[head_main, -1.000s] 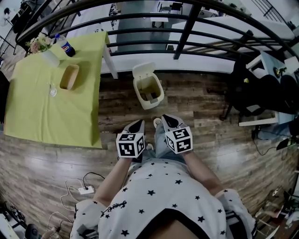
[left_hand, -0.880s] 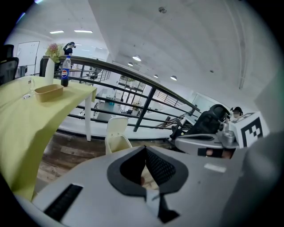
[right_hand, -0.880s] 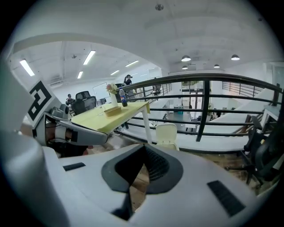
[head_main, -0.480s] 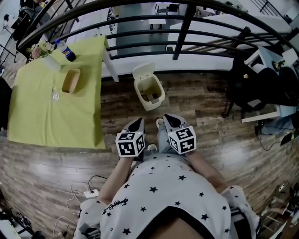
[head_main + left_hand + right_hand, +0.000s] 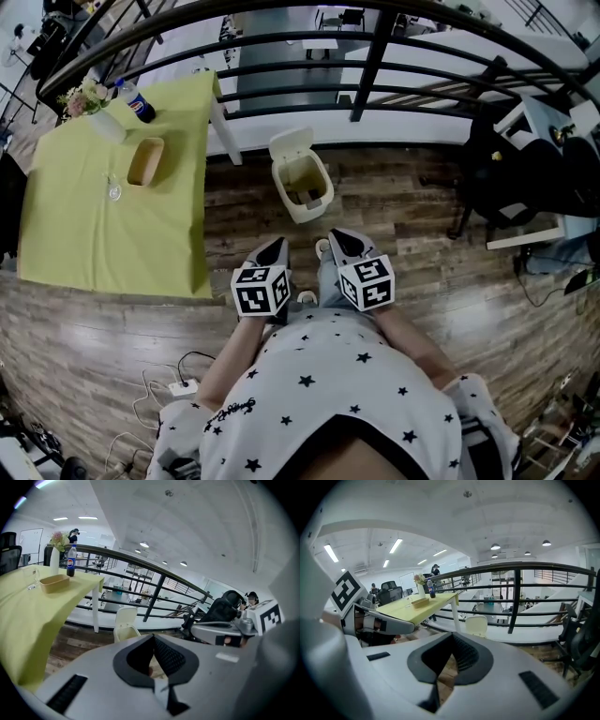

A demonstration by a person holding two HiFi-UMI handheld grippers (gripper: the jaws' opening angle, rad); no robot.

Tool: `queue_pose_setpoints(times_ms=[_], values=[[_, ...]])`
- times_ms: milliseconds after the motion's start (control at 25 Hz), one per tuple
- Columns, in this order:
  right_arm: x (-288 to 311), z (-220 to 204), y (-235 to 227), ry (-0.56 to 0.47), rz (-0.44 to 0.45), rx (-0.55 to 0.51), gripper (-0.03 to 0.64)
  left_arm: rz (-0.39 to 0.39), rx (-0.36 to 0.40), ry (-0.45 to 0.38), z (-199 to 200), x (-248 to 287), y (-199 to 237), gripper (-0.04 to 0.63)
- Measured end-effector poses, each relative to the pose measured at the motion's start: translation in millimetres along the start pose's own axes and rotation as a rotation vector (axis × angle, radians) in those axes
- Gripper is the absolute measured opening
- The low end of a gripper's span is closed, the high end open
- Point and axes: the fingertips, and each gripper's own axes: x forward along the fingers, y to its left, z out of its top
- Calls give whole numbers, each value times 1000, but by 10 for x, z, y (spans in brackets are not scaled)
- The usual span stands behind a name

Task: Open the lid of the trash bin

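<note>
Beyond left claw (image 5: 278, 247) and right claw (image 5: 337, 235), trash bin (image 5: 307, 195), lid (image 5: 289, 142) raised

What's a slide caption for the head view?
Both shut, the left gripper and right gripper face a trash bin with its lid up.

- We wear a white shirt (image 5: 328, 394) scattered with small black stars, with a line of dark script print near its left edge.
- Blue-grey trousers (image 5: 326, 279) show just beyond the shirt's hem.
- Our left gripper (image 5: 278, 247) and right gripper (image 5: 335, 236) have smooth, pale grey shells that narrow to dark points.
- The left cube (image 5: 262, 290) and the right cube (image 5: 367, 282) are white, with a black square marker on each face we can see.
- In the gripper views, our fingers (image 5: 169, 656) are black with a ribbed inner face, framed by a dark rounded collar.
- A long dark slot (image 5: 538, 682) is sunk into the grey shell.
</note>
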Motion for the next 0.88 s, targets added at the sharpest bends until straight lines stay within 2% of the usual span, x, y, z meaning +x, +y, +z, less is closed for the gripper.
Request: queue_pose_setpoints(times_ms=[880], values=[[33, 62, 46, -23, -17, -3, -8, -12, -1, 16, -28, 15, 60, 12]])
